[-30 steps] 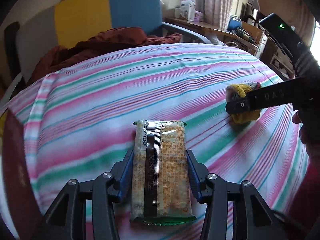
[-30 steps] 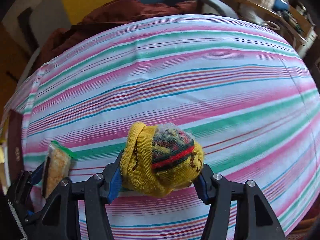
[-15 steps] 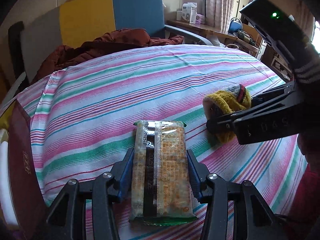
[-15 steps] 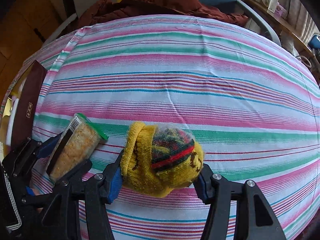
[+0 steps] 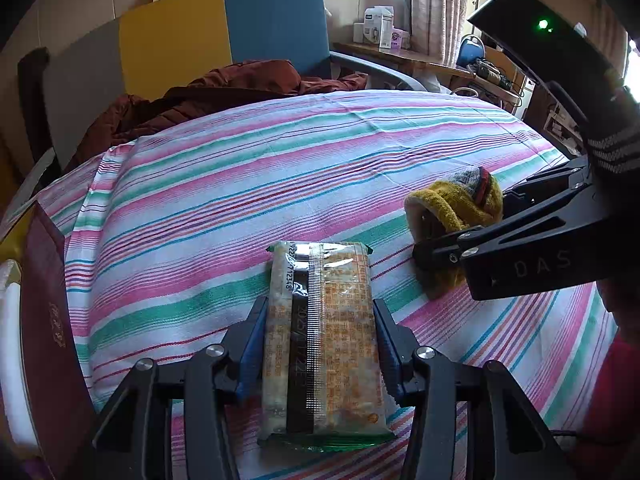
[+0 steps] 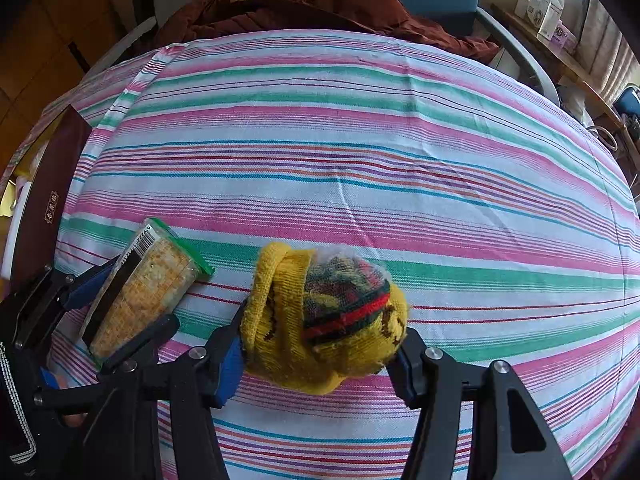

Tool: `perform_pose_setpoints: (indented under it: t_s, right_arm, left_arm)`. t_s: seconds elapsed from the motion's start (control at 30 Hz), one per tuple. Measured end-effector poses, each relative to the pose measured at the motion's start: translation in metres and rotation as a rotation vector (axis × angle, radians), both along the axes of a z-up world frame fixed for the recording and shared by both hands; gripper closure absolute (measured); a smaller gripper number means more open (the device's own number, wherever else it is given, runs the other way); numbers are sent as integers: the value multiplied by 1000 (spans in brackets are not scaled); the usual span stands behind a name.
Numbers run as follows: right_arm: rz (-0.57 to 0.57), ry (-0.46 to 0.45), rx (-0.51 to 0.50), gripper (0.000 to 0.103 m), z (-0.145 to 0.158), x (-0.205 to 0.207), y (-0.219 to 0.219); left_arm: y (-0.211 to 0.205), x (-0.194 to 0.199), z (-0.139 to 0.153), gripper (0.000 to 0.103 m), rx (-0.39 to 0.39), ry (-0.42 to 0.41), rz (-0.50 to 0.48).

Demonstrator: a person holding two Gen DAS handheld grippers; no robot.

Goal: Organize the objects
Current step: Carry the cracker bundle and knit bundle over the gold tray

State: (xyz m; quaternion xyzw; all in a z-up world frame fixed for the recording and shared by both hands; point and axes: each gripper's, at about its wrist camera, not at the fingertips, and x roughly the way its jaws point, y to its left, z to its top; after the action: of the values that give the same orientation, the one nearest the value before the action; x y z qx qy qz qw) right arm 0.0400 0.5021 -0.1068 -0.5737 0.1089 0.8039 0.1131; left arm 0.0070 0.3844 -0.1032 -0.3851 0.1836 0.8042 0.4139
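My left gripper point(image 5: 320, 336) is shut on a long clear-wrapped snack packet point(image 5: 320, 344) with a green edge, held just above the striped bedspread point(image 5: 260, 184). My right gripper point(image 6: 320, 356) is shut on a rolled yellow sock ball point(image 6: 324, 316) with red, green and dark stripes. In the left wrist view the sock ball point(image 5: 460, 204) and right gripper point(image 5: 432, 248) are close on the right. In the right wrist view the packet point(image 6: 144, 284) and left gripper point(image 6: 120, 312) are close on the left.
A dark red book or box point(image 5: 48, 320) with gold lettering stands at the bed's left edge; it also shows in the right wrist view point(image 6: 48, 196). A brown-red jacket point(image 5: 224, 92) lies at the far edge before a yellow and blue chair point(image 5: 224, 28). A cluttered desk point(image 5: 420, 56) is far right.
Both grippers have pulled back toward the near left of the bed and come closer together, each still holding its object. The dark red book has come into view.
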Motion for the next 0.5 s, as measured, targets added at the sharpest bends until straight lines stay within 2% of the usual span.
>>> perform_pose_setpoints:
  t_s: [0.37, 0.5]
  right_arm:
    - [2, 3, -1, 43, 3, -8, 7]
    - [5, 3, 8, 44, 3, -9, 8]
  left_arm:
    - [-5, 4, 5, 54, -13, -6, 10]
    - [-16, 6, 18, 54, 2, -29, 22]
